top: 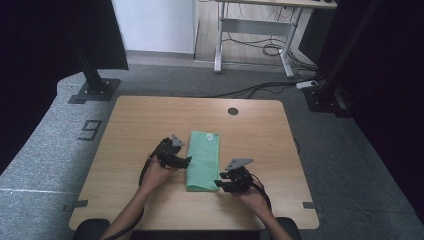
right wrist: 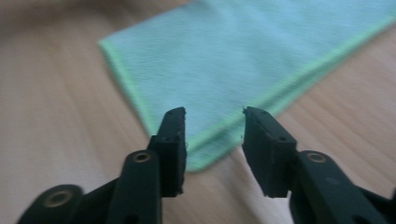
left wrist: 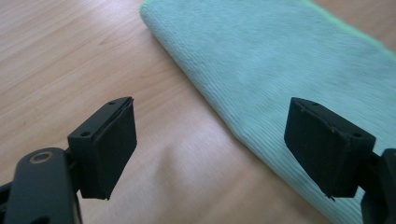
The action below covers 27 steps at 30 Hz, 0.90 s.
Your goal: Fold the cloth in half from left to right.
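From the high view, the left gripper (top: 186,161) sits low over the wooden desk (top: 130,130), just beside the left long edge of a folded green cloth (top: 203,160). The cloth lies flat near the middle of the desk as a narrow strip running away from the person, with a small white label near its far end. The right gripper (top: 218,184) is at the cloth's near right corner, and both forearms come in from the bottom edge. This view also takes in the dark round hole (top: 233,111) near the desk's far edge and the grey carpet (top: 45,150) around it, but it is too distant to show how far either pair of jaws is spread.

The left gripper view supplies that: the left gripper (left wrist: 210,140) stands wide open, one jaw over bare wood and the other over the cloth (left wrist: 280,65), so the cloth's rounded, folded edge runs through the gap between them. The fine ribbed weave is plain here, and nothing is held.

The right gripper view shows the right gripper (right wrist: 214,140) also open, though with a narrower gap. Its jaws frame the near corner of the cloth (right wrist: 233,60), where a brighter green hem and stacked layers can be seen. The jaws are not closed on the fabric; whether they touch it cannot be told.
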Available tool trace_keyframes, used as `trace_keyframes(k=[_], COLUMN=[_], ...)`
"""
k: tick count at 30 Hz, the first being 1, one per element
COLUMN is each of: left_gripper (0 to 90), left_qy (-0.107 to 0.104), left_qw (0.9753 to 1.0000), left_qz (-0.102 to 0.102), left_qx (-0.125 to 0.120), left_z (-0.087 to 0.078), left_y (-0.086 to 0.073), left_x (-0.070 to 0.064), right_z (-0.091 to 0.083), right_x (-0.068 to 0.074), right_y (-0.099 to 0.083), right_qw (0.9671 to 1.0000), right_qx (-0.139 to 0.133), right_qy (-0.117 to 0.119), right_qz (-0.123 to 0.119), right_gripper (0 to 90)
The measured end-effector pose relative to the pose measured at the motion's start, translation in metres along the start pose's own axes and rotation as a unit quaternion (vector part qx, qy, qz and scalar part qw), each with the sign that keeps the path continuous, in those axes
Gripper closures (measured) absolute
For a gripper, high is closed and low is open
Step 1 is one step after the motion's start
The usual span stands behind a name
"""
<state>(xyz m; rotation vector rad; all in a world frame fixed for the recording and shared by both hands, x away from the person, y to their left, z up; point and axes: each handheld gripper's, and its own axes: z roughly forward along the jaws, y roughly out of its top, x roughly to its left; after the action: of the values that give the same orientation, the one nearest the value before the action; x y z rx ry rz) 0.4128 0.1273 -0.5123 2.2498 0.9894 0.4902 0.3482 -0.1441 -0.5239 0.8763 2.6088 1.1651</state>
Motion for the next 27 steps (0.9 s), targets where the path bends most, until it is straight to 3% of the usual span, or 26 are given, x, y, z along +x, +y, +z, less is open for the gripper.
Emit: trace_keyframes(k=[3, 7, 12, 16, 21, 23, 27], left_gripper=[17.1, 17.1, 17.0, 17.1, 17.1, 17.1, 17.1], left_qy=[-0.008, -0.017, -0.022, -0.022, -0.024, -0.024, -0.027], left_qw=[1.0, 0.9998, 0.9994, 0.9995, 0.9994, 0.9993, 0.9992], left_qz=[0.0, 0.004, 0.008, 0.005, 0.004, 0.005, 0.001], left_qx=[0.002, 0.013, 0.025, 0.024, 0.026, 0.028, 0.028], left_z=[-0.007, -0.008, -0.002, 0.0, 0.001, 0.002, 0.004], left_y=[-0.007, -0.017, -0.025, -0.026, -0.028, -0.029, -0.03], left_x=[-0.002, -0.006, -0.01, -0.011, -0.011, -0.012, -0.011], right_z=[0.007, 0.016, 0.015, 0.012, 0.013, 0.017, 0.017], right_x=[0.009, 0.014, 0.013, 0.014, 0.017, 0.018, 0.018], right_y=[0.002, 0.0, -0.001, -0.001, 0.0, -0.001, -0.001], right_qw=[0.9996, 0.9983, 0.9983, 0.9984, 0.9981, 0.9976, 0.9974], right_qx=[0.014, 0.039, 0.041, 0.037, 0.034, 0.042, 0.046], right_qy=[0.017, 0.008, 0.011, 0.012, 0.023, 0.02, 0.005], right_qz=[-0.019, -0.043, -0.039, -0.041, -0.046, -0.052, -0.056], right_gripper=[63.2, 71.9, 88.4, 88.6, 68.2, 70.9, 84.9])
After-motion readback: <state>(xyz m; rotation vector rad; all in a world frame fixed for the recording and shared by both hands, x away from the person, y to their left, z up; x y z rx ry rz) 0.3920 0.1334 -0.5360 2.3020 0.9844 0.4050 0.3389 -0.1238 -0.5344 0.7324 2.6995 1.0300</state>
